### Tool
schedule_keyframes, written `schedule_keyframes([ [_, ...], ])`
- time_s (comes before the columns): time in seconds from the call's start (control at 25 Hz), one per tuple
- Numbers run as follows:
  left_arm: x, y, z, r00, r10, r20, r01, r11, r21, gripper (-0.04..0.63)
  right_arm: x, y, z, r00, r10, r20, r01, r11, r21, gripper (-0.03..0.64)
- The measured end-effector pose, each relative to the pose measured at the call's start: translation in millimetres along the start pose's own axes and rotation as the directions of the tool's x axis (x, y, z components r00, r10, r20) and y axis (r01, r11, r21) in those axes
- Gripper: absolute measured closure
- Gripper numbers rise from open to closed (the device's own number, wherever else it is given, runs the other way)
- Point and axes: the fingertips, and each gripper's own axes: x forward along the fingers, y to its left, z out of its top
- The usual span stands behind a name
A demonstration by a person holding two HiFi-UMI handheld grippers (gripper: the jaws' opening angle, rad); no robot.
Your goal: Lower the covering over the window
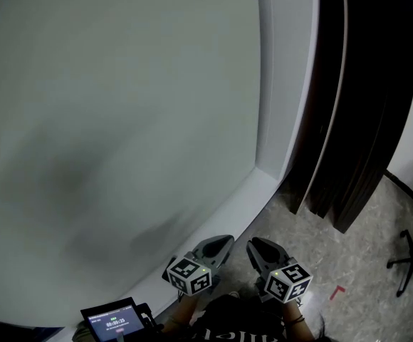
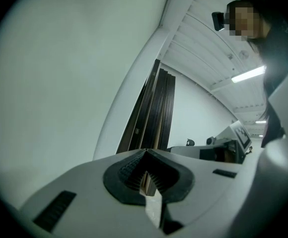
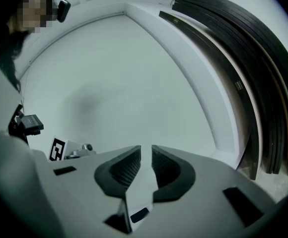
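My left gripper point(image 2: 145, 155) shut, empty; my right gripper point(image 3: 146, 155) slightly apart, empty. Ahead, pale sheet point(image 1: 121, 120) in white frame point(image 1: 278, 84), probably blind: light, floppy fabric. No cord or bottom rail visible; I'd grip stiff hem.

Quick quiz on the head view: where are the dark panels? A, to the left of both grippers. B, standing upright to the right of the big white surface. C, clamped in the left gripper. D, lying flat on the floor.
B: the dark panels stand on end on the floor, right of the white surface, clear of the left gripper and the right gripper.
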Motion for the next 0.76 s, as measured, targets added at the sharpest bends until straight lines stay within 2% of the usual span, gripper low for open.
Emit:
schedule_keyframes([
  [0.32,-8,-14,12,0.999,-0.021,0.029,0.021,1.0,0.011,0.594,-10,11,9,1.0,-0.015,0.011,0.015,0.999,-0.034,0.554],
  [0.52,19,-18,10,0.999,-0.026,0.025,0.026,1.0,0.004,0.594,-13,-14,15,1.0,-0.024,-0.001,0.024,0.999,-0.044,0.554],
  [0.76,18,-45,9,0.999,-0.035,0.027,0.035,0.999,-0.006,0.594,-40,-13,22,0.999,-0.037,0.004,0.037,0.998,-0.048,0.554],
])
